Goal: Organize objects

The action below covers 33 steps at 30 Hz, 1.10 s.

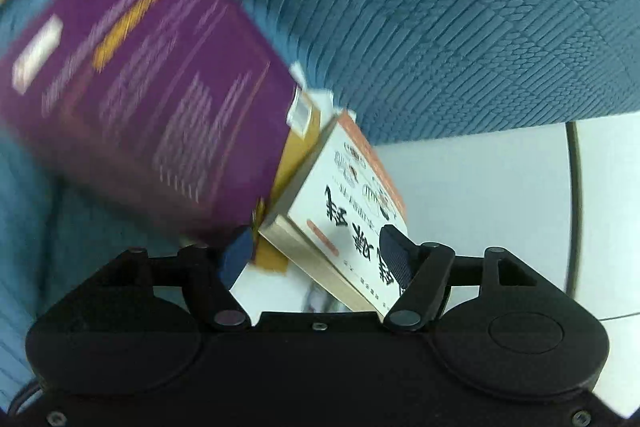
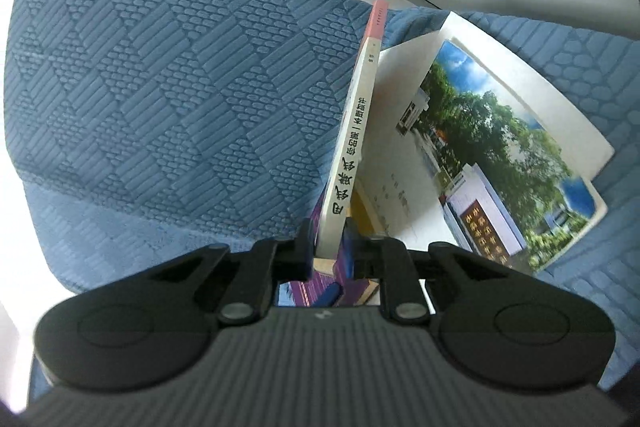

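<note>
In the left wrist view a purple book [image 1: 140, 87] is blurred and tilted over the blue sofa at the left. A white book [image 1: 348, 195] with black characters and a pink edge leans beside it, its lower corner between my fingers. My left gripper [image 1: 316, 257] is open: the right pad [image 1: 394, 259] lies against the white cover and the left pad [image 1: 236, 255] stands apart by the purple book's corner. In the right wrist view my right gripper [image 2: 329, 247] is shut on the white book [image 2: 356, 131], holding it on edge. The purple book [image 2: 316, 287] shows below the jaws.
A white booklet [image 2: 500, 155] with a photo of trees lies open on the blue quilted sofa cushion [image 2: 160, 87] to the right of the held book. A yellow cover [image 1: 300, 155] sticks out under the purple book. White floor [image 1: 480, 187] and a dark curved cable [image 1: 574, 207] lie beyond the sofa edge.
</note>
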{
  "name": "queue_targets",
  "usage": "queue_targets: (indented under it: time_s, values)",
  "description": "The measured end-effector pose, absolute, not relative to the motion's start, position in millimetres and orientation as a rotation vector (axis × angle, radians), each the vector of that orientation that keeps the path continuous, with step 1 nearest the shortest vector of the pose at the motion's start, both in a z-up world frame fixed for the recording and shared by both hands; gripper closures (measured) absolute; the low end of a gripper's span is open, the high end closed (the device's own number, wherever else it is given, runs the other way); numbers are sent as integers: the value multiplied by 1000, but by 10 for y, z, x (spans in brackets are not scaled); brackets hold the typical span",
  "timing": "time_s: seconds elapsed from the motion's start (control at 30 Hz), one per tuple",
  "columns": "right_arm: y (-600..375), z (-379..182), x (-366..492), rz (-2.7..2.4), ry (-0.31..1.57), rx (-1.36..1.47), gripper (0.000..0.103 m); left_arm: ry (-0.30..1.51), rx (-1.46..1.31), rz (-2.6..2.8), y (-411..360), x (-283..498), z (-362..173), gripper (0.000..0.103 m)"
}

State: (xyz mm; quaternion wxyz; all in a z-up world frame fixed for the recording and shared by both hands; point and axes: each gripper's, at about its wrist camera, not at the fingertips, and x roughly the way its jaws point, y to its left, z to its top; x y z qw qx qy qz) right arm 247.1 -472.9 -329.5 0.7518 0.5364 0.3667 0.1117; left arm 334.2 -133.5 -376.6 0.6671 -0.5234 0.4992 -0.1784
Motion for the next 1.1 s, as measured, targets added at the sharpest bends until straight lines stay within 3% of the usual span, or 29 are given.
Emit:
queue_targets:
  time_s: [0.4,0.63,0.8,0.93,1.1]
  values:
    - [-4817,-3155,2131,294,878,1163,86,1124,-1388,-363,-1508,2861,-3917,38]
    - [-5008,-3128,1946,292,902,1181,86,1137,-1402,-321,-1553,2645,-3913,60]
    - [-5148,-3184,1862,288,910,1223,86,1131,-1381,-317,-1612,2582,-3838,68]
    - [-5241,-3221,1804,272,904,1236,86,1113,-1337,-316,-1654,2543,-3684,83]
    - [-5338,-3225,1750,234,886,1190,84,1106,-1213,-334,-1807,2526,-3426,87]
